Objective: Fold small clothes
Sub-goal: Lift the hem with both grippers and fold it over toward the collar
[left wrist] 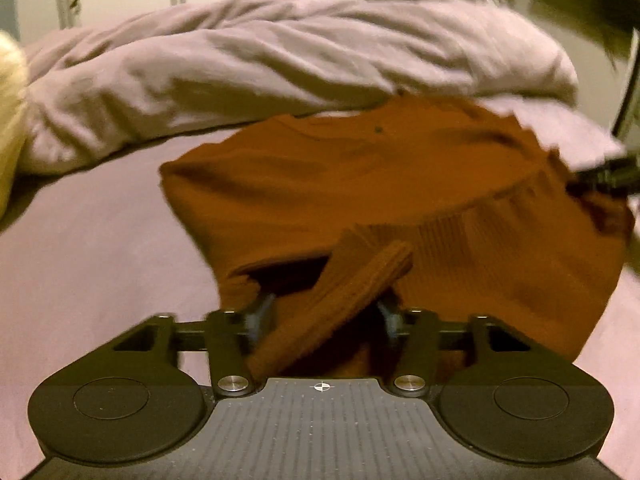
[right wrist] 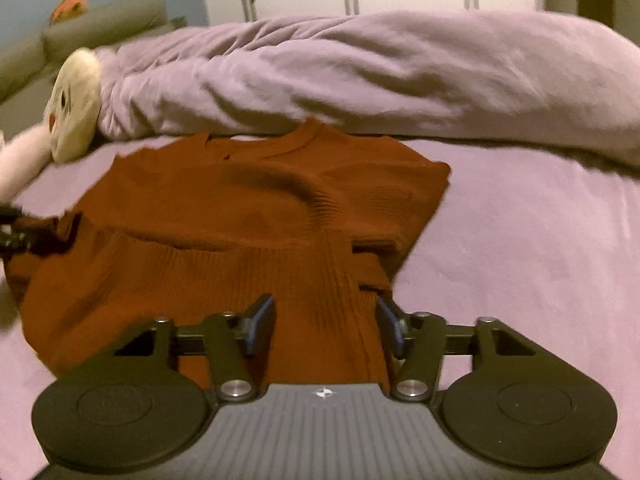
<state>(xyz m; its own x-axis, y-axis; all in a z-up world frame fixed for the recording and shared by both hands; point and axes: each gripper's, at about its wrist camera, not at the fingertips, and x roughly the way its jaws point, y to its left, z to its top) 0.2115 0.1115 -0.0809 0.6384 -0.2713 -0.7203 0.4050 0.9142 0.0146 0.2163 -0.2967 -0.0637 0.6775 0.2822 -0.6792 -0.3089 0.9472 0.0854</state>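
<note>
I see rust sweater point(right wrist: 240, 208) on bed point(right wrist: 520, 240). Left gripper point(left wrist: 326, 316) spread around hem fold; right gripper point(right wrist: 326, 326) spread over hem.

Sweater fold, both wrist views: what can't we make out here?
- Left gripper fingertips: left wrist view, buried under the sweater hem, so the grip is unconfirmed.
- Sweater's near edge: right wrist view, hidden behind the right gripper body.
- Right gripper in the left wrist view: cut off by the right edge, motion-blurred.
- Stuffed toy: its lower part cut off by the left edge of the right wrist view.
</note>
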